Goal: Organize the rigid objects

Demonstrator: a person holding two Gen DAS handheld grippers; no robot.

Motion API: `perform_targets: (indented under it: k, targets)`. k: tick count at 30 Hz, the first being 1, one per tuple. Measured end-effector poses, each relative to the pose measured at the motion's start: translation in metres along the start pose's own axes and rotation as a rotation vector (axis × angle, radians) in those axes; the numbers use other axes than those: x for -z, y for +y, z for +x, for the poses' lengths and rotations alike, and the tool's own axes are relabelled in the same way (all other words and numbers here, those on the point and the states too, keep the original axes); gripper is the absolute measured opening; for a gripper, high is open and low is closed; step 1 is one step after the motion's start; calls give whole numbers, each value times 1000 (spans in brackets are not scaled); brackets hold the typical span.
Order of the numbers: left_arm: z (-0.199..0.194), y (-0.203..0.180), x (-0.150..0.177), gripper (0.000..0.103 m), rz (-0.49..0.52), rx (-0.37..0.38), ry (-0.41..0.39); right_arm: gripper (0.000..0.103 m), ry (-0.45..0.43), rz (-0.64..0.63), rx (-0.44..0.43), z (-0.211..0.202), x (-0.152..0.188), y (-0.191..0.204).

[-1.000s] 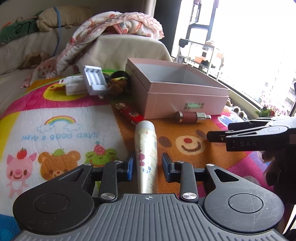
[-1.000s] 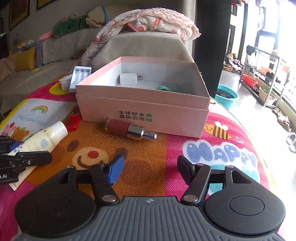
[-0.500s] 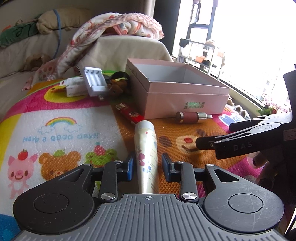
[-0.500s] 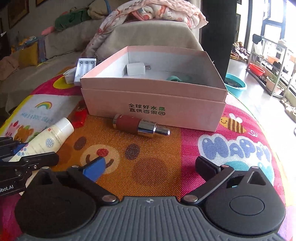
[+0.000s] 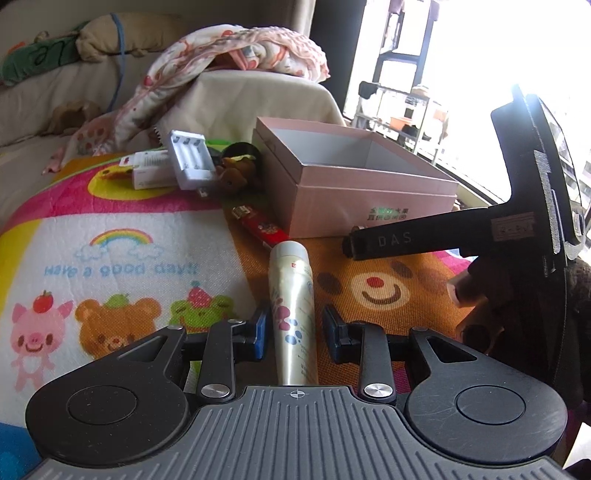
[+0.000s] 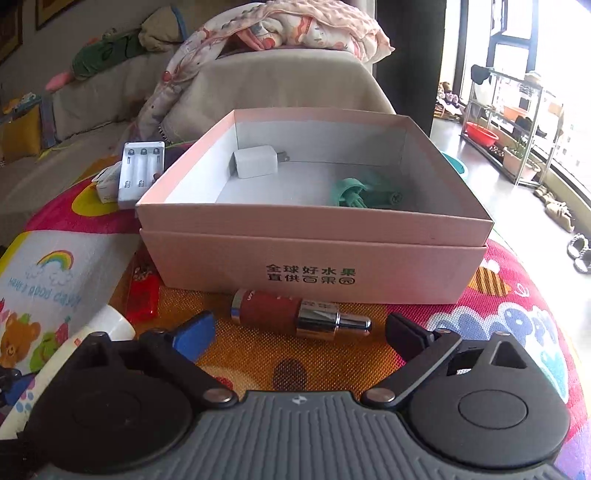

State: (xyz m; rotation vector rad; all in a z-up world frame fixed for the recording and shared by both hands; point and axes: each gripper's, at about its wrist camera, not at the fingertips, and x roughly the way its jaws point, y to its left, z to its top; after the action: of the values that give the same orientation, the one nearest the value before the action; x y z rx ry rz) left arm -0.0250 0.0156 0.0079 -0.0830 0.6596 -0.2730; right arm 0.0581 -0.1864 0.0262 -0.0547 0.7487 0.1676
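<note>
A pink cardboard box (image 6: 314, 258) stands open on the cartoon mat, with a white plug (image 6: 255, 162) and a green object (image 6: 365, 190) inside; it also shows in the left wrist view (image 5: 354, 199). A dark red bottle with a silver cap (image 6: 295, 314) lies in front of the box. My right gripper (image 6: 301, 332) is open, its fingers on either side of that bottle, close to it. My left gripper (image 5: 293, 328) is open around a cream lotion tube (image 5: 291, 295) lying on the mat, pads a little apart from it. The right gripper (image 5: 424, 240) also shows from the left wrist.
A red lighter (image 5: 260, 229) lies left of the box. A white battery charger (image 5: 188, 162), a small white carton (image 5: 147, 173) and a brown toy (image 5: 232, 173) sit behind. A sofa with a blanket (image 6: 277, 33) stands behind the mat.
My right gripper has moved forward toward the box and opened wider, and now straddles the red bottle. My left gripper stays around the lotion tube.
</note>
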Motion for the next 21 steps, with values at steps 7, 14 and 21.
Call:
perform_targets:
  k: [7, 14, 21]
  targets:
    - [-1, 2, 1, 33, -24, 8, -8, 79, -25, -34, -20, -12, 8, -9]
    - [-1, 1, 1, 33, -14, 1, -7, 79, -23, -84, -43, -40, 29, -26]
    - [3, 2, -12, 33, -4, 5, 33, 79, -46, -73, -51, -45, 37, -34]
